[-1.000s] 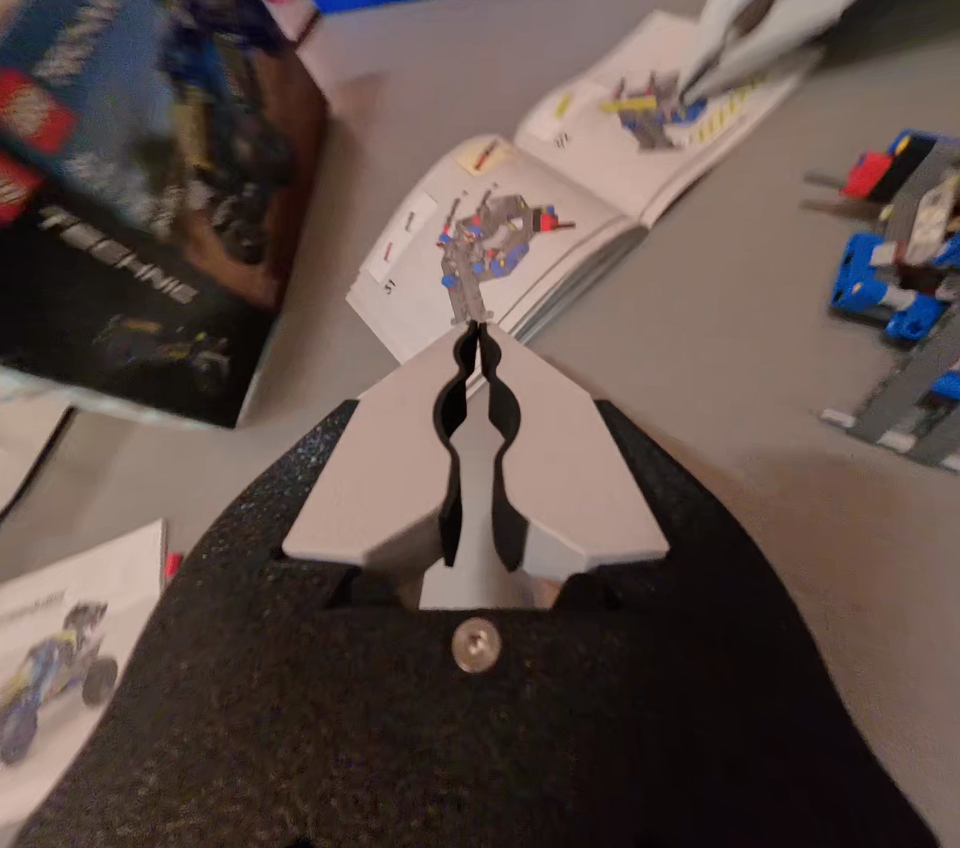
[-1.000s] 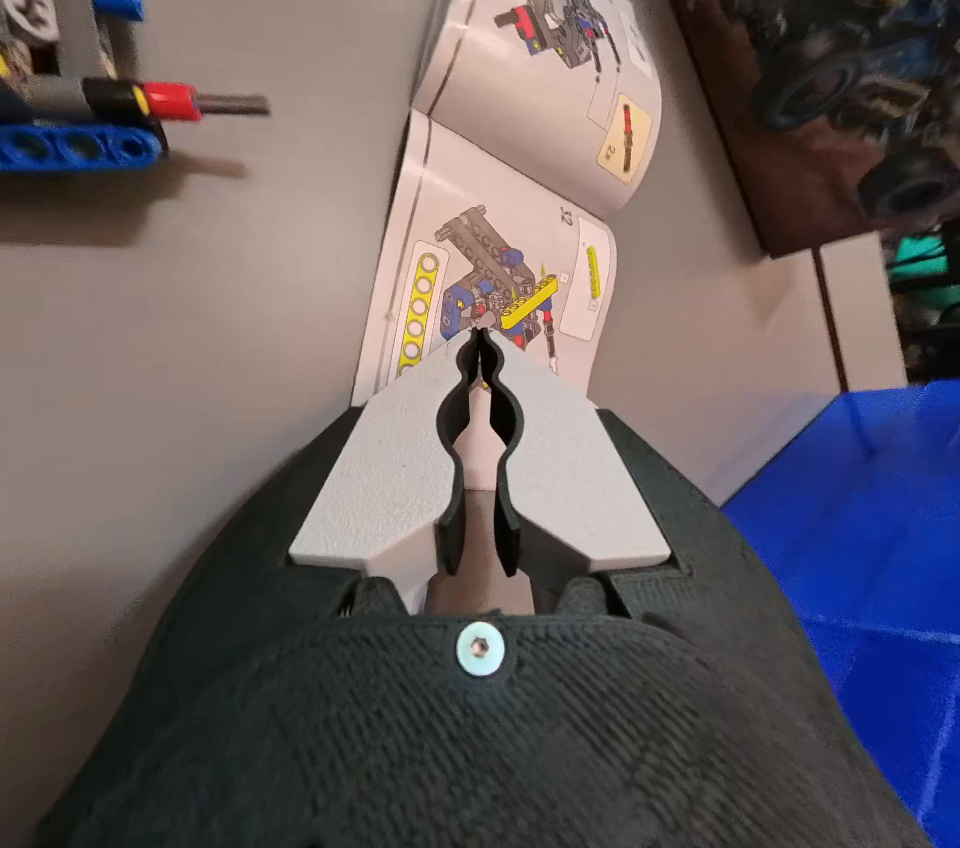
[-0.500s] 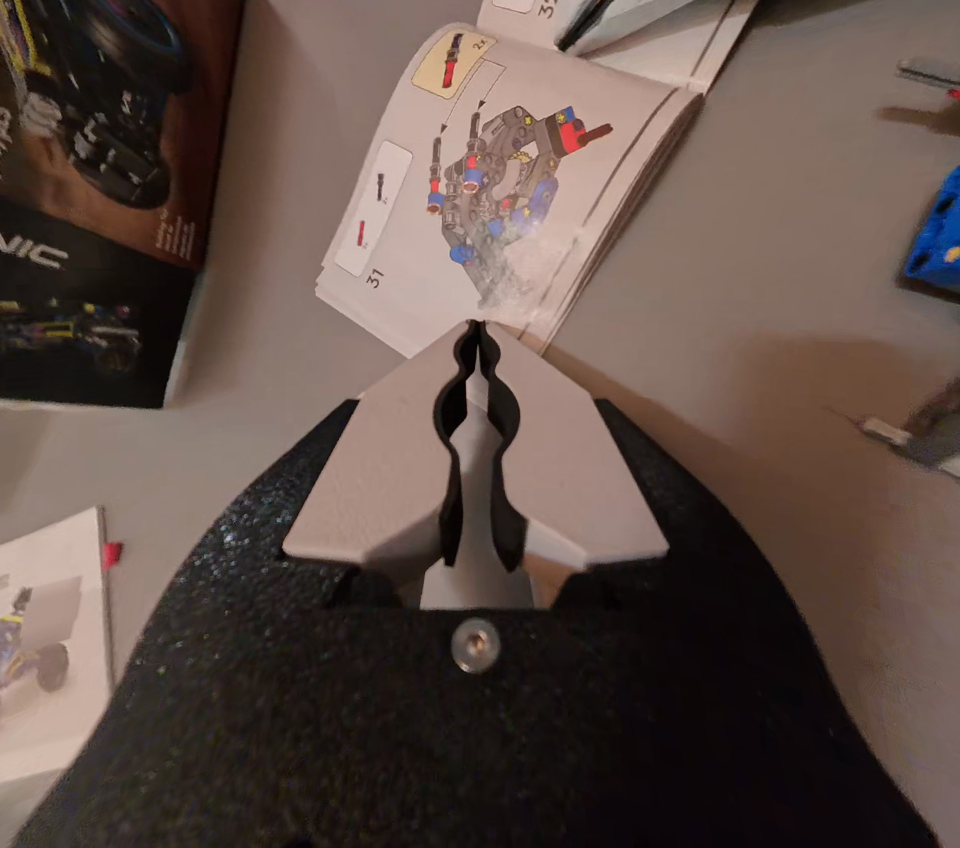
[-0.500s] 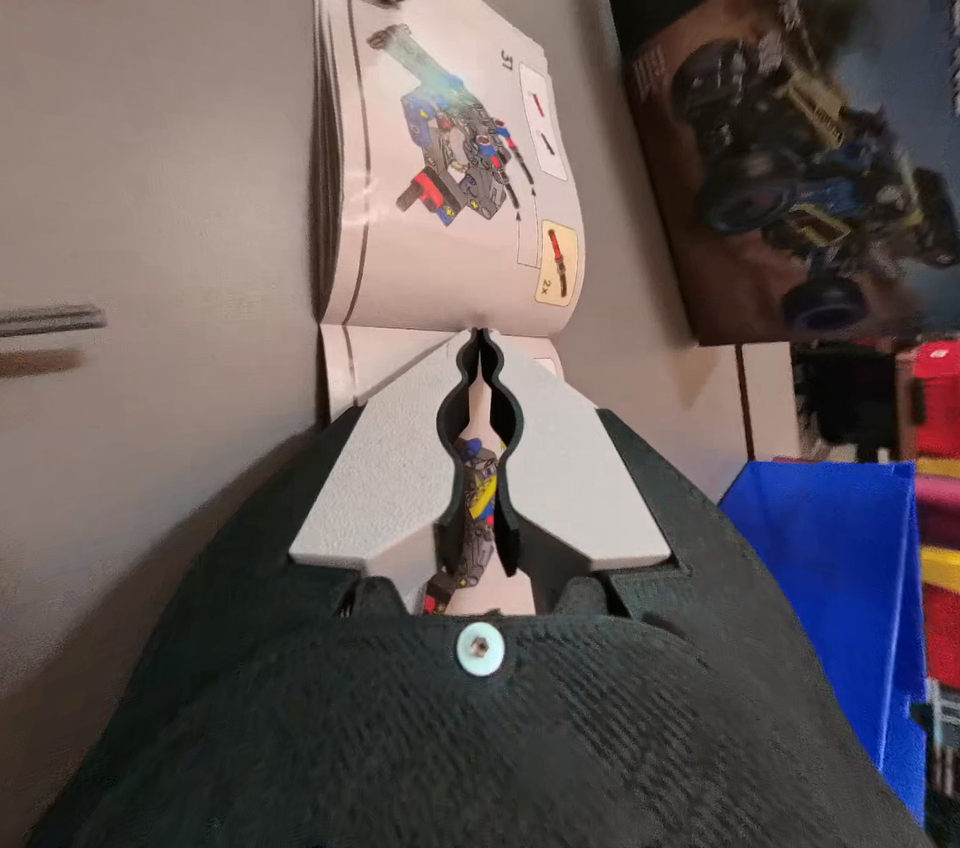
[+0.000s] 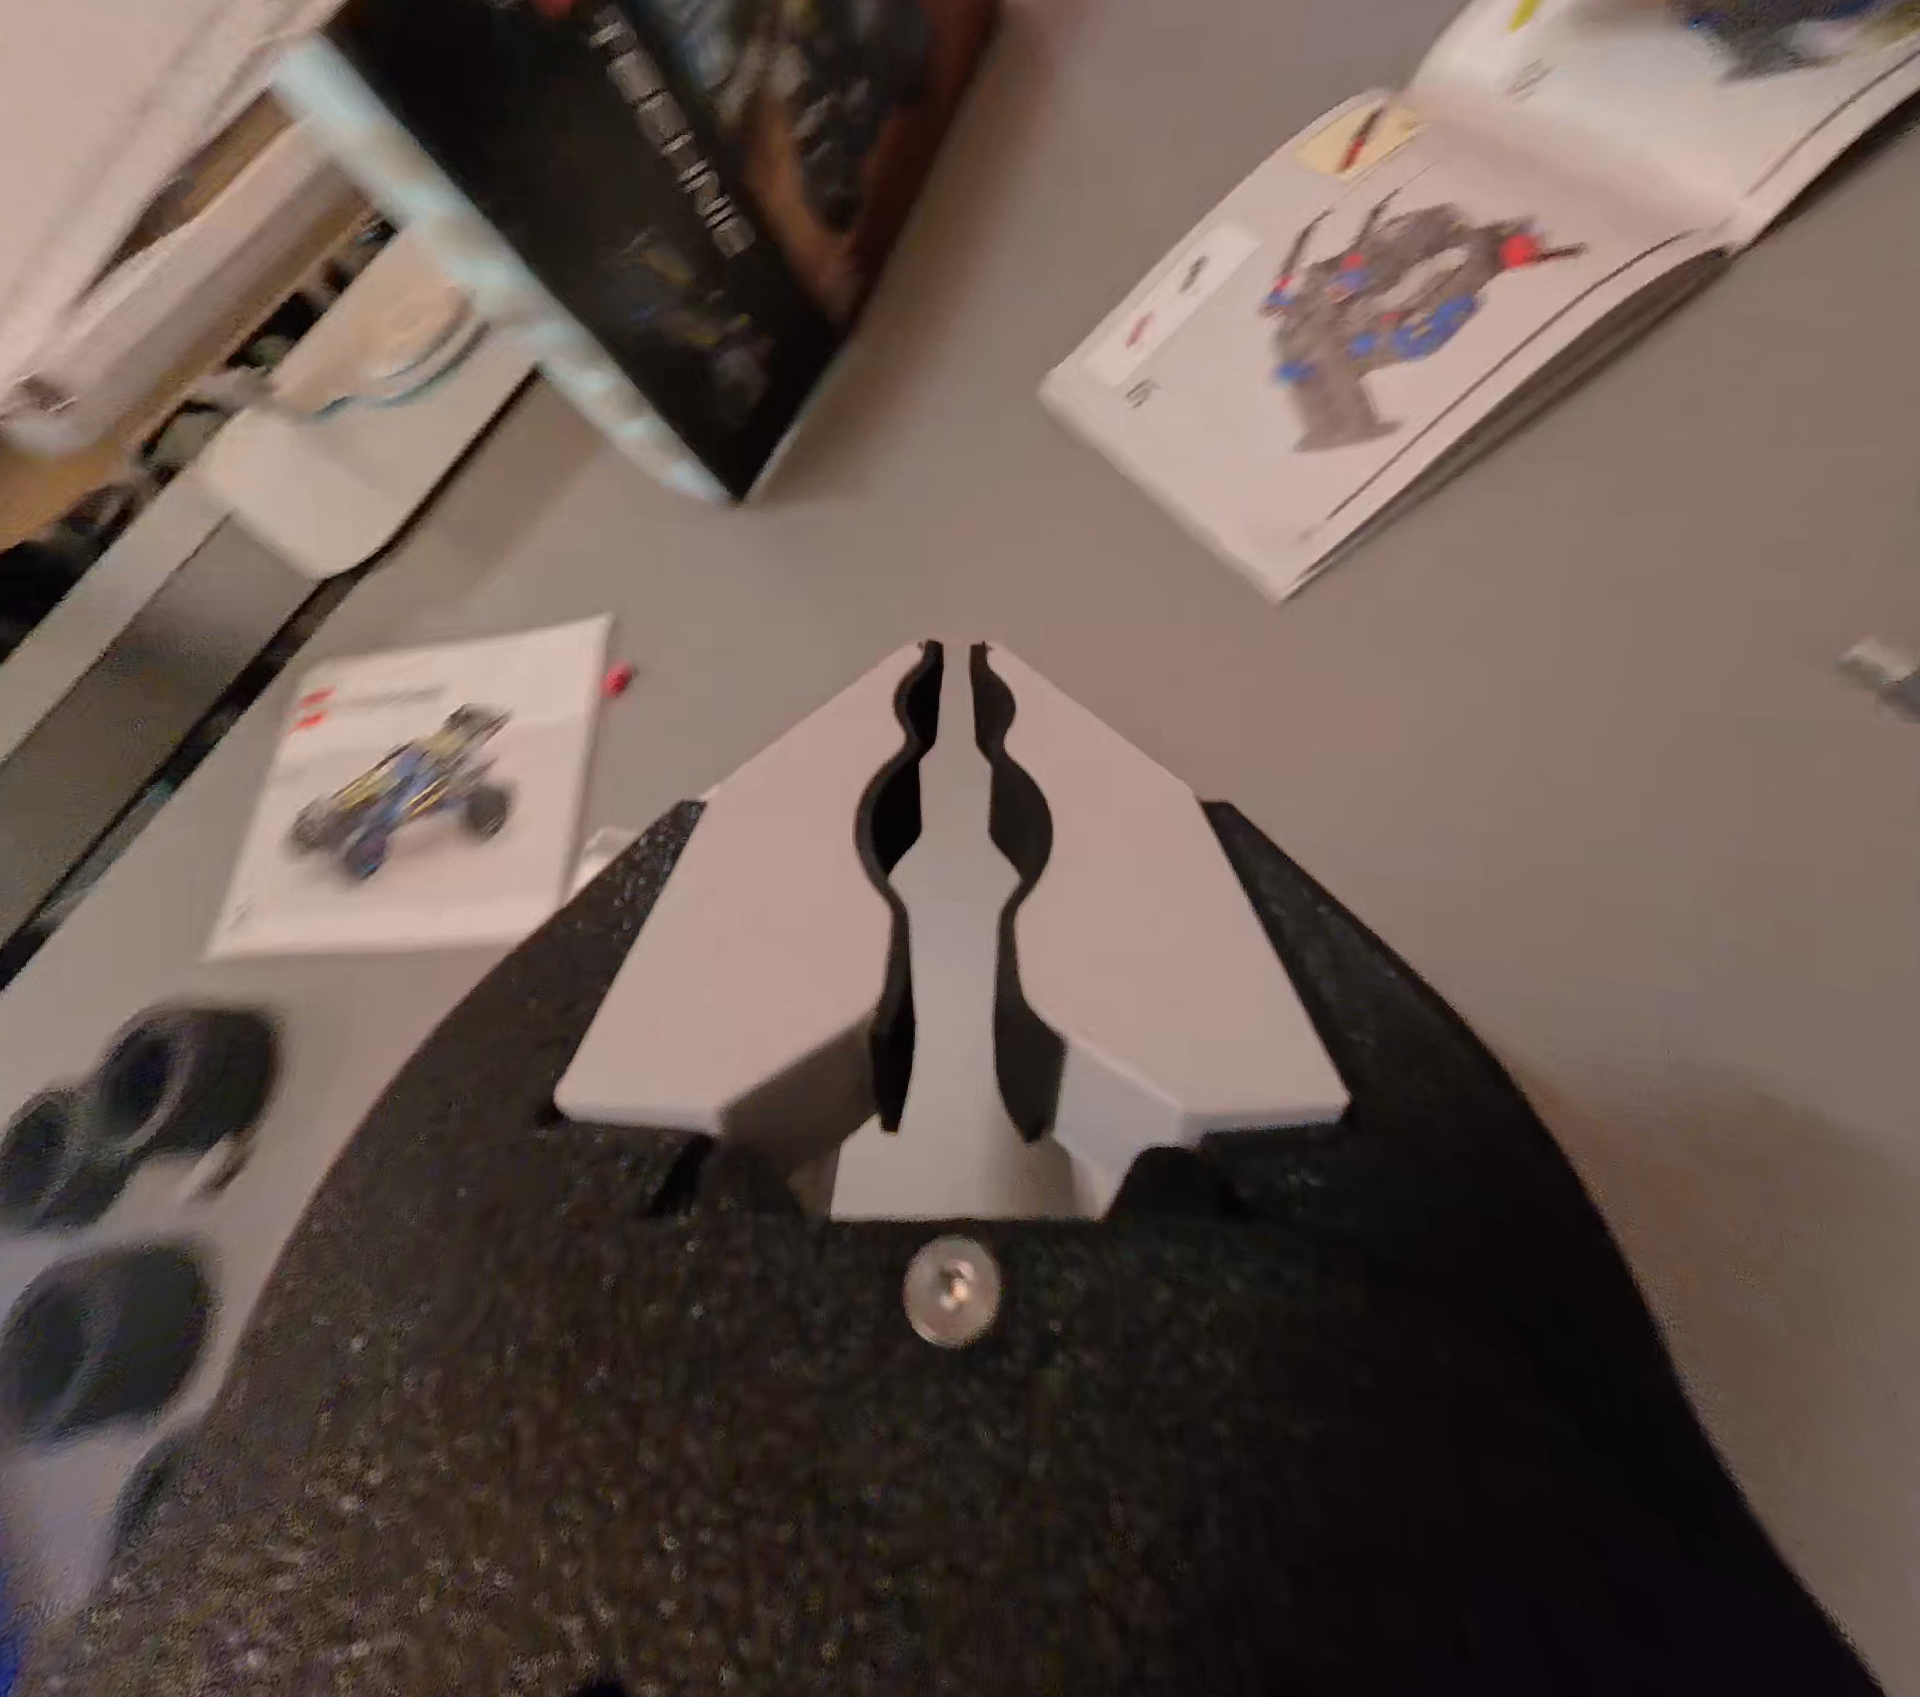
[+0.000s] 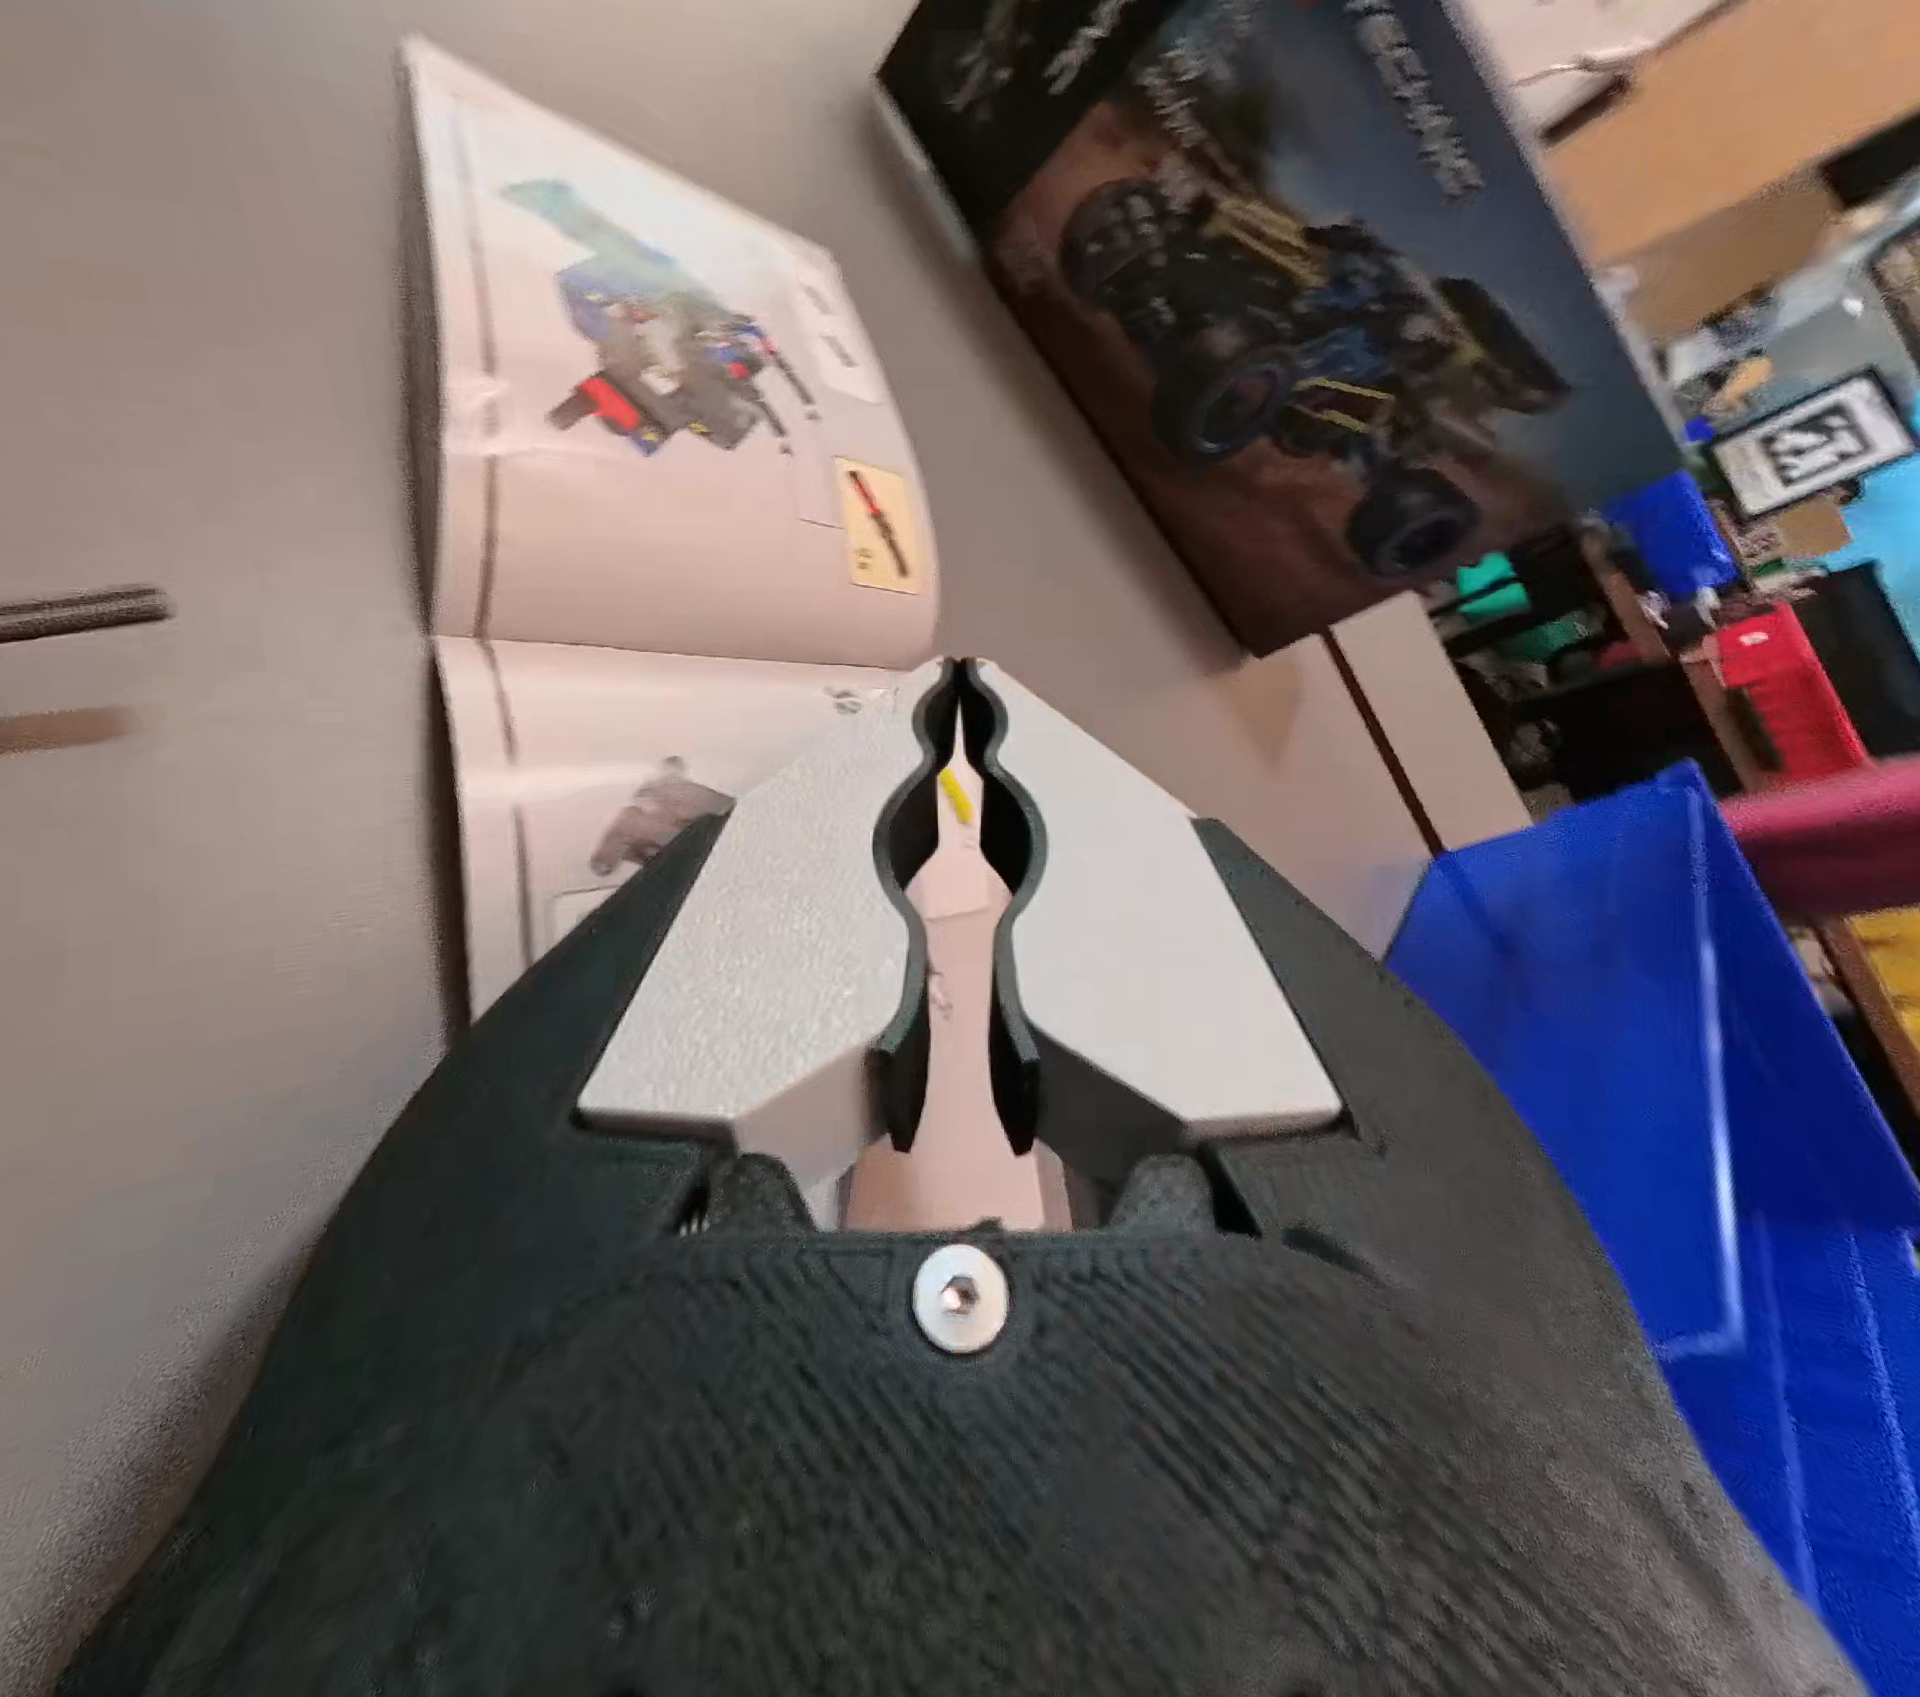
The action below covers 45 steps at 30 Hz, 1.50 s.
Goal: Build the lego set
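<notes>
Left claw (image 5: pixel 954 648): two pale grey wedge fingers with wavy black inner edges, set in a grainy black shell, tips standing slightly apart with bare grey tabletop (image 5: pixel 1455 764) showing through the slit; nothing gripped. Ahead and to the right, an open instruction booklet (image 5: pixel 1382 338), glossy white pages curling at the fold, printed with a grey, blue and red assembly. Ahead and to the left, a dark cardboard toy box (image 5: pixel 707 120) standing on edge. Close on the left, a flat white leaflet (image 5: pixel 416 795) picturing a blue buggy, a tiny red piece (image 5: pixel 620 679) just past its corner. Low on the far left, blurred black rubber tyres (image 5: pixel 135 1117).

Right claw (image 6: pixel 959 663): same shape, shell ribbed with print lines, tips pressed together on nothing, hovering over the lower page of the booklet (image 6: pixel 644 442). To the right and ahead, the toy box (image 6: pixel 1299 276) front with its big-wheeled truck picture. Near right, a smooth blue plastic bin (image 6: pixel 1662 1076), seen only here; likewise the cluttered shelves beyond. Tyres and leaflet front seen only from the left side.

Against half a second back: left tips then shut and just short of the booklet's edge, now parted and farther off from it; right tips shut both times.
</notes>
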{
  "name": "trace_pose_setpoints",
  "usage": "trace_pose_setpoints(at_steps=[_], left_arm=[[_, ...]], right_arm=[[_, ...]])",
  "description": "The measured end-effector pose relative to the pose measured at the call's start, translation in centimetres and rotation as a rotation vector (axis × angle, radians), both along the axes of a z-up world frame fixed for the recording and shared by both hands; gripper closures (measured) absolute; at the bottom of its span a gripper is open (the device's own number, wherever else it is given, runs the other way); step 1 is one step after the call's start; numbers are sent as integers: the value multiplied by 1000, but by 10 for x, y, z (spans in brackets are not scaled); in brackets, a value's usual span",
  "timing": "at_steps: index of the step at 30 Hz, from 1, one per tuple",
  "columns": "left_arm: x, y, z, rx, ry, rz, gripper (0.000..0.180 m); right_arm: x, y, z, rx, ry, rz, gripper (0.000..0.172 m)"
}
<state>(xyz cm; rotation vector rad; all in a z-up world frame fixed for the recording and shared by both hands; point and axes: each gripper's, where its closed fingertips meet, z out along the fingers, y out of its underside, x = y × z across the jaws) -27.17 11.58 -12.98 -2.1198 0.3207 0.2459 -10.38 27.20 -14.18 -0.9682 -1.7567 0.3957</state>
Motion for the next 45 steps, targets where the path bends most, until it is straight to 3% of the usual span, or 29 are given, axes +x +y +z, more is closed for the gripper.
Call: trace_pose_setpoints(at_steps=[3,5,7,11,18,23,26,28,30,36,42,45], left_arm=[[-58,-46,11,-51,64,161,177],[-98,-86,3,-186,37,278,179],[-114,-113,-7,-270,4,252,171],[-114,-134,-30,-332,8,109,169],[-130,-108,-43,-378,13,85,166],[-134,-92,-45,-423,-244,198,158],[-131,-89,-51,-448,-291,260,158],[-134,-92,-57,-490,-263,309,162],[-134,-90,-58,-498,-231,323,180],[-133,-85,-57,-467,-100,298,180],[-113,-71,-18,-294,-12,231,180],[-76,-59,-7,-212,-86,128,180]], right_arm=[[8,19,21,8,142,-87,172],[14,27,35,7,231,-140,172],[18,29,43,9,294,-155,172],[19,26,43,7,308,-130,172],[15,19,38,-8,289,-85,172],[15,15,40,-15,300,-69,172],[16,15,43,-25,311,-68,172],[16,15,43,-35,314,-66,172],[16,15,42,-31,306,-59,172],[13,12,41,-45,299,-46,172],[10,8,36,-43,267,-25,172],[9,6,36,-36,265,-21,172]])
